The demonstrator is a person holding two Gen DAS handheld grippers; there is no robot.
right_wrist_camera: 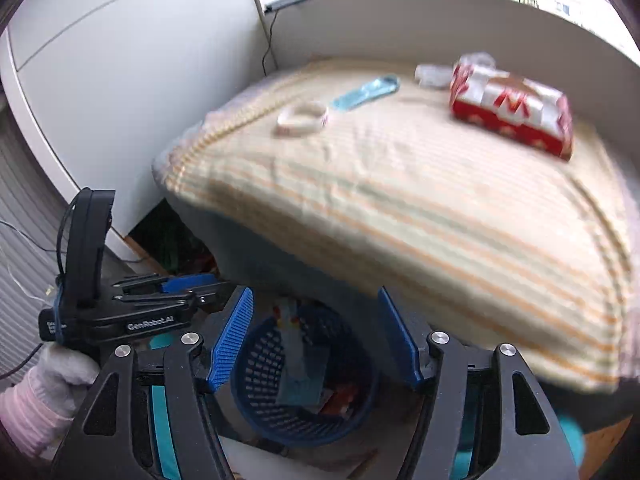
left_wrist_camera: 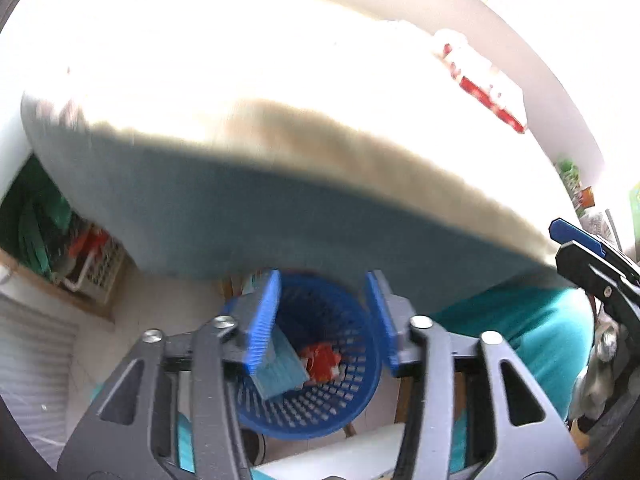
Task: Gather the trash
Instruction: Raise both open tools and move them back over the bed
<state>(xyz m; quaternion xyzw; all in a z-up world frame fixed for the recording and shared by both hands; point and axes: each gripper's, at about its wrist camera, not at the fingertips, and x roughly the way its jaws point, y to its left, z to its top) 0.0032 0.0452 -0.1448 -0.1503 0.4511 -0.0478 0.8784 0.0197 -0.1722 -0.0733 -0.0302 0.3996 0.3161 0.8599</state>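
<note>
A blue mesh trash basket (left_wrist_camera: 340,400) (right_wrist_camera: 256,396) stands on the floor below the bed's edge, holding a light blue packet (left_wrist_camera: 280,372) and a red wrapper (left_wrist_camera: 322,362). My left gripper (left_wrist_camera: 322,320) is open and empty above the basket. My right gripper (right_wrist_camera: 316,336) is open and empty above the same basket. On the striped bed cover (right_wrist_camera: 400,200) lie a red and white packet (right_wrist_camera: 514,110), a light blue wrapper (right_wrist_camera: 366,92), a white ring-shaped scrap (right_wrist_camera: 302,120) and a crumpled clear wrapper (right_wrist_camera: 434,74). The left gripper's body (right_wrist_camera: 120,312) shows in the right wrist view.
A white cabinet wall (right_wrist_camera: 120,100) stands left of the bed. A white headboard (right_wrist_camera: 440,28) runs behind it. A cable (right_wrist_camera: 268,48) hangs by the wall. A white crate with clutter (left_wrist_camera: 96,264) sits under the bed at left. Teal cloth (left_wrist_camera: 532,340) is at right.
</note>
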